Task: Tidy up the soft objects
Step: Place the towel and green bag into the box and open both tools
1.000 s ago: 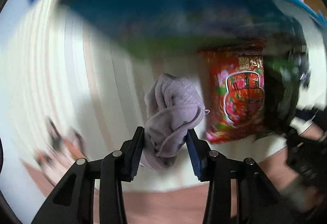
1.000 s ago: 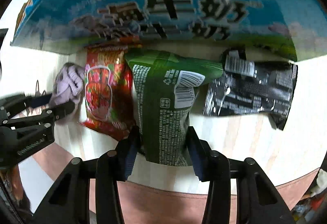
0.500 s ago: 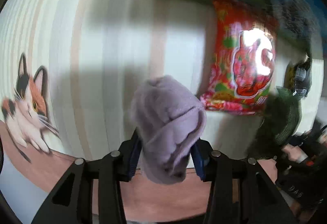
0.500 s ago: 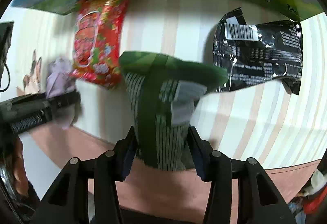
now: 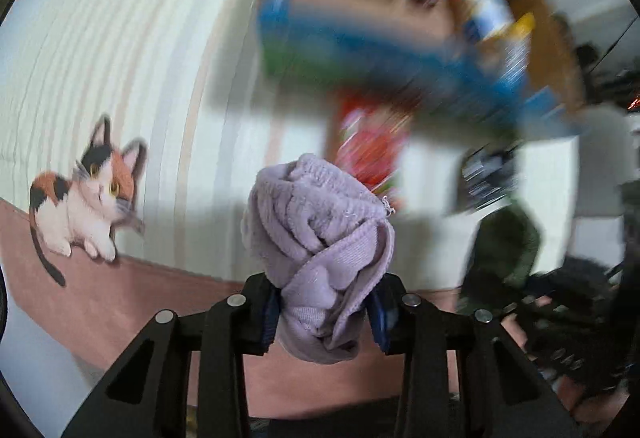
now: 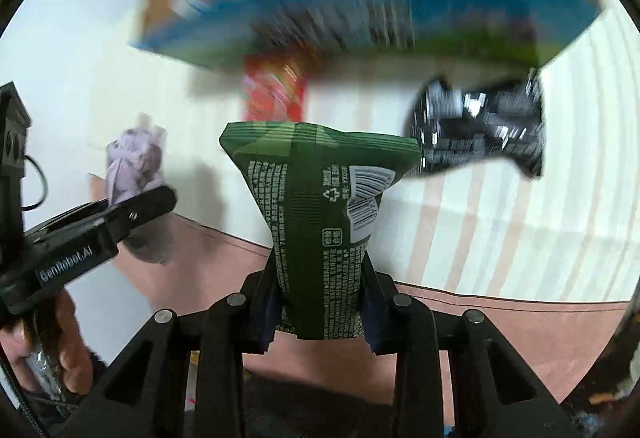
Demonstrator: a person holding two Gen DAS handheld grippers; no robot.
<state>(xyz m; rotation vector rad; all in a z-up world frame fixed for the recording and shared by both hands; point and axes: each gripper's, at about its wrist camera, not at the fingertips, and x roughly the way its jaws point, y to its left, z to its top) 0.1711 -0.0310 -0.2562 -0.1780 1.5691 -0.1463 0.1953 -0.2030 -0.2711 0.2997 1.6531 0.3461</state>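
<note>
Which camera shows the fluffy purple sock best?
The left wrist view. There the purple sock fills the middle of the picture, sharp and bunched up, pinched in the left gripper. In the right wrist view the sock is only a small, blurry lump at the left, partly hidden behind that gripper.

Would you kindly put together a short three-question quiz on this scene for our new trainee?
1. True or false: the left tongs are shut on a lilac sock.
2. What do the right tongs grip? A) black packet B) green packet C) red packet
3. Fill in: the animal printed on the table mat is a ____.

Key: 1 true. 2 B, the green packet; the black packet and the red packet lie on the mat. 3 cat.
</note>
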